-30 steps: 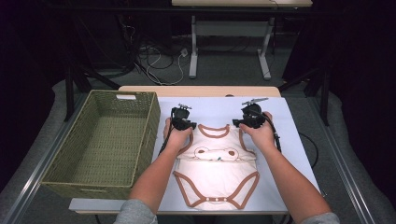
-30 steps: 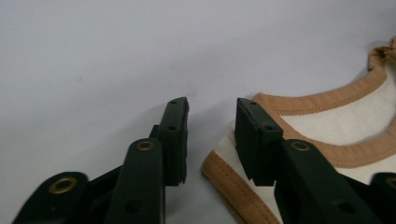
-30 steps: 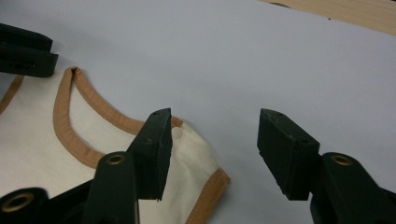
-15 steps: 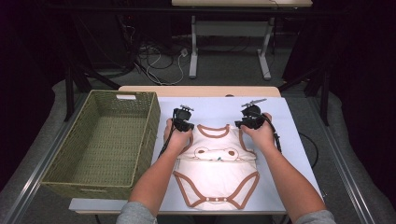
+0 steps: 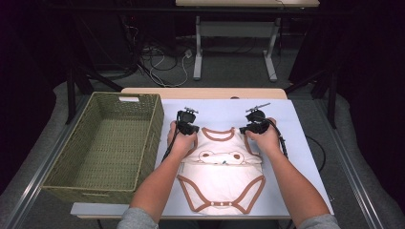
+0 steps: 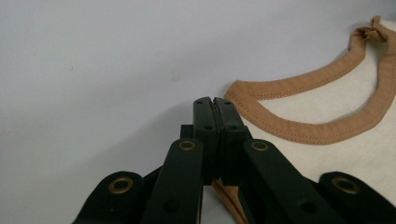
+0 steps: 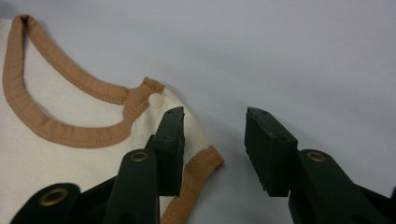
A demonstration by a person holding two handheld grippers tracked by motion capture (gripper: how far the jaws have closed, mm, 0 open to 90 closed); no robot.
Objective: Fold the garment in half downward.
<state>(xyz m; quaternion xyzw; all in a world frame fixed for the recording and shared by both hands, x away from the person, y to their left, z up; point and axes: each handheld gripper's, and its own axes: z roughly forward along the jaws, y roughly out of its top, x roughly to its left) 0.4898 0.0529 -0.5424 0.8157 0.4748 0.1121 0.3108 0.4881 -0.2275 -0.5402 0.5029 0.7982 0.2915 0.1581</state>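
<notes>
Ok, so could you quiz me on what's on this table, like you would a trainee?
1. True or false: the wicker basket holds folded clothes.
2. What colour is the trim on the bodysuit? A blue, B brown, C green.
3. Which hand-held gripper has its jaws shut?
Key: 1 false, it is empty. 2 B. 3 The left hand-held gripper. The jaws of the right hand-held gripper have just been closing, but they stand open astride the bodysuit's shoulder edge.
</notes>
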